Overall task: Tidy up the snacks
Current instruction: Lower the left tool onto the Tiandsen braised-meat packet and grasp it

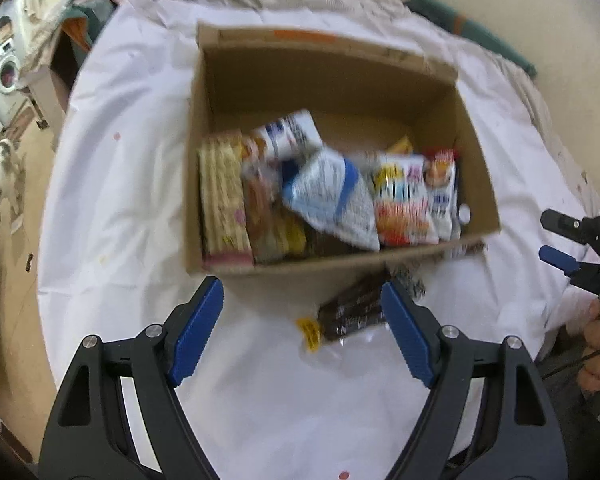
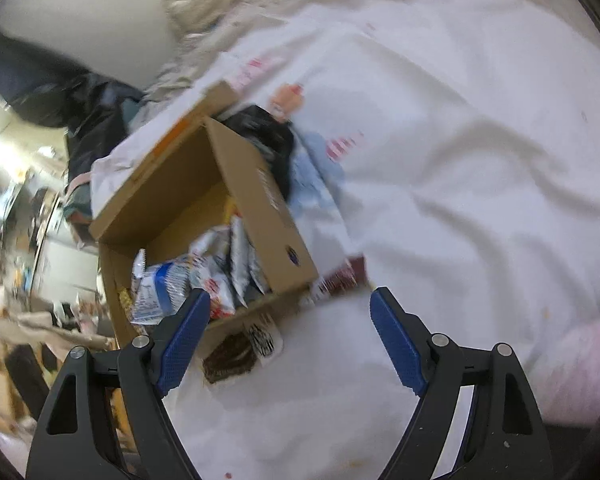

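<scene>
An open cardboard box (image 1: 194,160) stands on a white sheet and holds several snack packs, among them a blue-and-white bag (image 1: 332,196). On the sheet in front of the box lies a dark brown packet (image 1: 352,312) with a yellow end. It rests just inside the right finger of my left gripper (image 1: 300,288), which is open and touches nothing. My right gripper (image 1: 550,238) shows at the far right, open. In the right wrist view the box (image 2: 260,208) is left of centre and the brown packet (image 2: 230,356) lies before it. The right gripper (image 2: 291,295) is open and empty above the sheet.
Another dark red packet (image 2: 340,276) lies at the box's near corner. A black object (image 2: 264,136) lies behind the box. A person's hand (image 1: 596,344) holds the right gripper. On the floor at the left are a cat (image 1: 0,176) and a washing machine (image 1: 2,76).
</scene>
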### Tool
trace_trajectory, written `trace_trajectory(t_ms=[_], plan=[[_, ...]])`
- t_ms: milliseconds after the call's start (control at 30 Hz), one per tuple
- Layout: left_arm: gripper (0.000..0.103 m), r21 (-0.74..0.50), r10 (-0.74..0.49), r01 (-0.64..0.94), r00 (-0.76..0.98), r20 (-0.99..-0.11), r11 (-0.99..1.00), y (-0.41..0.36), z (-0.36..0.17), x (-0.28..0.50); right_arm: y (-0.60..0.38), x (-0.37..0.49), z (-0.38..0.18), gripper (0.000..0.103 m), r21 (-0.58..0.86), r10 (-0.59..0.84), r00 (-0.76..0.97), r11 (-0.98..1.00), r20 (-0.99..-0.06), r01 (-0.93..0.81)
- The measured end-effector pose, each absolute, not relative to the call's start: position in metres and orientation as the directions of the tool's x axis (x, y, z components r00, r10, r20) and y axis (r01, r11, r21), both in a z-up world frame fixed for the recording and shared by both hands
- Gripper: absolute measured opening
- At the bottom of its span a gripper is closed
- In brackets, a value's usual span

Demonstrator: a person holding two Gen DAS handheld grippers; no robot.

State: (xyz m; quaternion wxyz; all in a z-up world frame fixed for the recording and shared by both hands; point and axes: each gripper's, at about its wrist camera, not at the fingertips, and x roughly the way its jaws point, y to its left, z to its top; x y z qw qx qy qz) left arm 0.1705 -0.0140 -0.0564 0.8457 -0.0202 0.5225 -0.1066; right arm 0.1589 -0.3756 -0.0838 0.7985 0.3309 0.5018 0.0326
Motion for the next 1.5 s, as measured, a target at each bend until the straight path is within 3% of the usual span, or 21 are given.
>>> trace_trajectory(t_ms=[167, 467, 600, 800, 1067, 1267, 1333, 1400, 1500], plan=[[0.079, -0.101, -0.191, 0.255, 0.356, -0.915, 0.962, -0.040, -0.084, 0.169, -0.382, 0.158, -0.095, 0.084, 0.588, 0.403, 0.479, 0.734, -0.780, 0.340], [0.079, -0.004, -0.192, 0.565, 0.272, -0.943, 0.825, -0.118, -0.138, 0.174, -0.389, 0.161, -0.099, 0.084, 0.596, 0.414, 0.471, 0.722, -0.779, 0.352], [0.079, 0.020, -0.162, 0.576, 0.262, -0.951, 0.818, -0.123, -0.159, 0.180, -0.395, 0.159, -0.102, 0.084, 0.606, 0.416, 0.474, 0.702, -0.776, 0.375], [0.051, -0.085, -0.245, 0.586, 0.200, -0.949, 0.806, -0.117, -0.157, 0.167, -0.396, 0.162, -0.103, 0.084, 0.617, 0.428, 0.475, 0.692, -0.769, 0.375], [0.050, -0.161, -0.228, 0.516, 0.069, -0.971, 0.841, -0.124, -0.153, 0.118, -0.384, 0.165, -0.098, 0.084, 0.622, 0.448, 0.466, 0.703, -0.763, 0.343], [0.060, -0.197, -0.220, 0.430, 0.004, -0.976, 0.881, -0.120, -0.150, 0.088, -0.383, 0.163, -0.101, 0.084, 0.621, 0.453, 0.453, 0.700, -0.768, 0.354], [0.076, -0.174, -0.196, 0.428, 0.007, -0.981, 0.887, -0.124, -0.152, 0.093, -0.382, 0.164, -0.102, 0.084, 0.620, 0.454, 0.449, 0.699, -0.770, 0.357], [0.083, -0.139, -0.160, 0.422, 0.016, -0.987, 0.896, -0.126, -0.155, 0.098, -0.381, 0.164, -0.101, 0.084, 0.622, 0.454, 0.452, 0.699, -0.768, 0.353], [0.085, -0.120, -0.130, 0.410, -0.005, -0.992, 0.904, -0.132, -0.163, 0.106, -0.380, 0.164, -0.099, 0.084, 0.621, 0.453, 0.456, 0.704, -0.766, 0.344]])
